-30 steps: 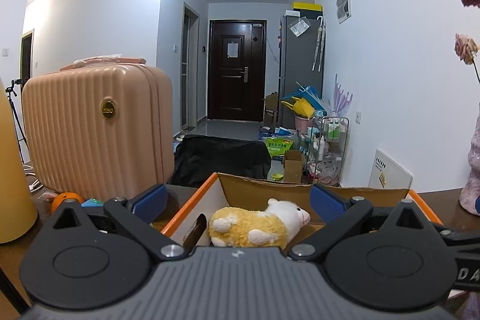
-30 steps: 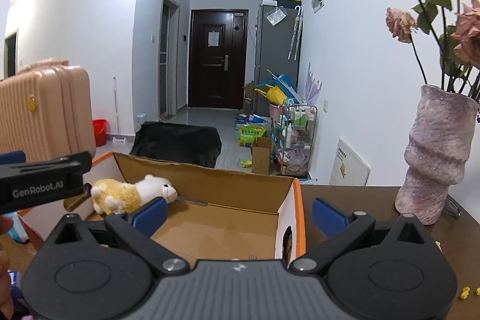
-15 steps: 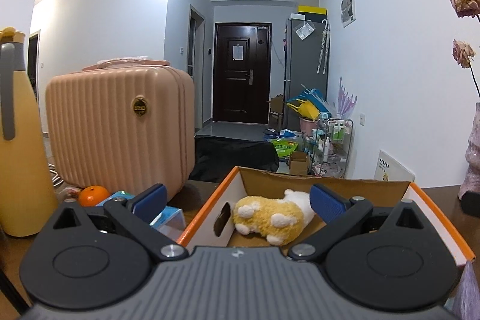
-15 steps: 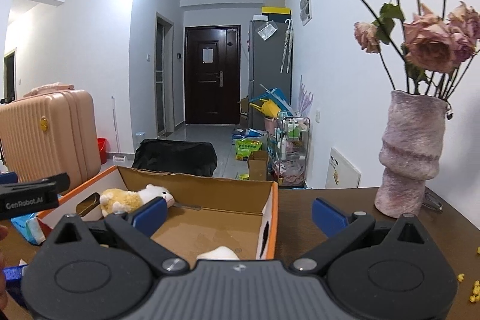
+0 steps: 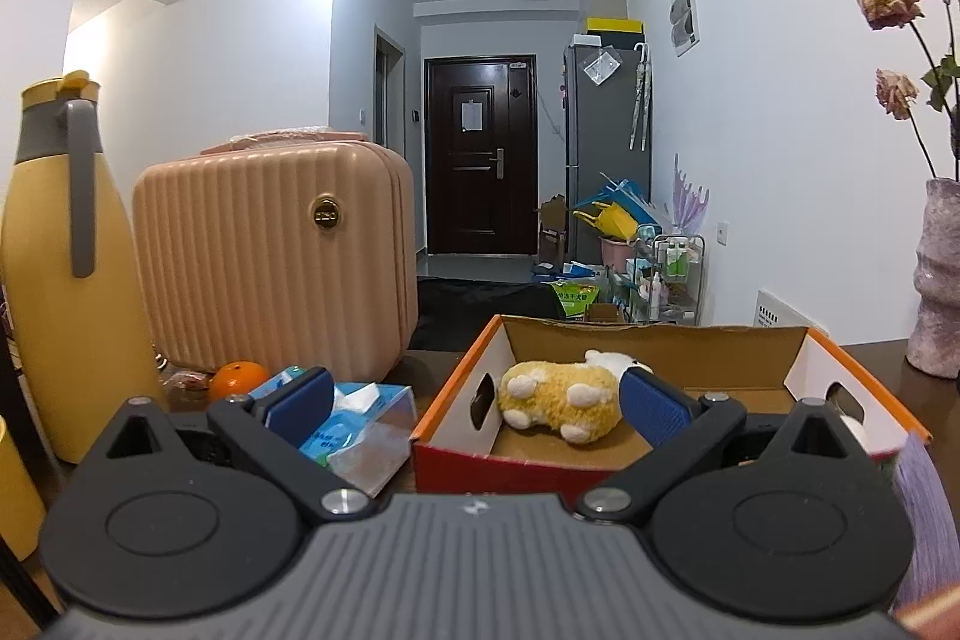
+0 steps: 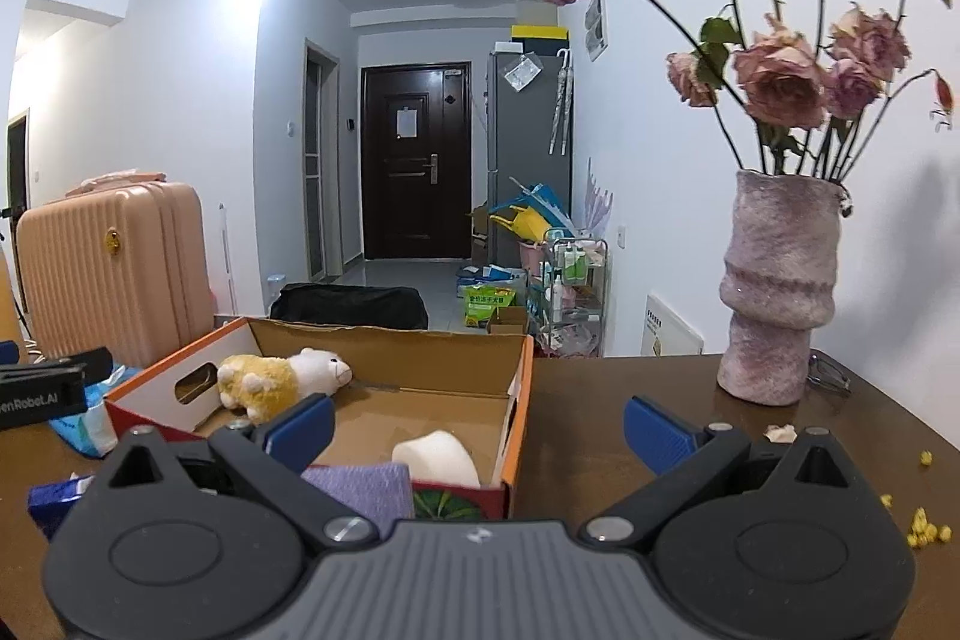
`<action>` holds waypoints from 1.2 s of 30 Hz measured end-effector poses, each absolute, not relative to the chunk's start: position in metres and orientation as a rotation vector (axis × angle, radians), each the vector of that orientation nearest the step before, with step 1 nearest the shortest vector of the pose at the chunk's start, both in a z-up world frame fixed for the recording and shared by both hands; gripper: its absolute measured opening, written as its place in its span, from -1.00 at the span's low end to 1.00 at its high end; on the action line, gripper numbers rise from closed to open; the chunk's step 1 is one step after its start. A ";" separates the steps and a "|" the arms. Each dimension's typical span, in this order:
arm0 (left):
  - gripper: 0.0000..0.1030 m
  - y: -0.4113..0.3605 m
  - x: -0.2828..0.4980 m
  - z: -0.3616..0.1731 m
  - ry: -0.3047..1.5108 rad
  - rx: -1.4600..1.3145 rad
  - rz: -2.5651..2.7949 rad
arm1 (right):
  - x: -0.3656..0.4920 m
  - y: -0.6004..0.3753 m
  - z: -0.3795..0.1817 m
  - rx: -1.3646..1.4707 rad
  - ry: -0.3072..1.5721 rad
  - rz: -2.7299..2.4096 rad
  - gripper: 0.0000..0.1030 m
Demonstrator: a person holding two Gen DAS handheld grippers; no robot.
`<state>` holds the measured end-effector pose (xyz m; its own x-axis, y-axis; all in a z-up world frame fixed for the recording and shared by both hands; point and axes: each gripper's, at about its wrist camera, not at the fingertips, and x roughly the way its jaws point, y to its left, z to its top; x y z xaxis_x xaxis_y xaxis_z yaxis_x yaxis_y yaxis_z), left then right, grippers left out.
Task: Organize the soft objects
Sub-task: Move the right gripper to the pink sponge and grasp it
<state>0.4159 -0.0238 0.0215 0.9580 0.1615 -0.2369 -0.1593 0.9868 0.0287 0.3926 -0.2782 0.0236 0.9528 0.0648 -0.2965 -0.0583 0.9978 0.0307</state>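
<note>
You held both grippers, left (image 5: 477, 400) and right (image 6: 477, 427), empty with fingers spread wide, hovering short of the cardboard box (image 6: 517, 400) where the plush toy (image 6: 282, 379) lay, probably readying for the purple cloth (image 6: 366, 487) at its near edge.

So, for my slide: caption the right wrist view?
Open right gripper faces a cardboard box holding a plush toy.

We see a yellow-and-white plush toy (image 5: 564, 400) in a brown cardboard box (image 5: 654, 340) with orange rims. The suitcase (image 5: 270, 262) is ribbed peach-pink, the jug (image 5: 60, 268) yellow with grey handle, and the vase (image 6: 780, 286) mottled pink holding faded pink roses (image 6: 780, 82).
</note>
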 end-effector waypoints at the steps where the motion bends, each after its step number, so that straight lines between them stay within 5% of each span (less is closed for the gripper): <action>1: 1.00 -0.023 0.412 0.021 0.239 0.011 0.162 | 0.388 -0.279 0.023 0.026 0.300 0.062 1.00; 36: 1.00 -0.003 0.298 0.002 0.299 0.044 0.076 | 0.274 -0.229 -0.015 -0.029 0.347 0.140 1.00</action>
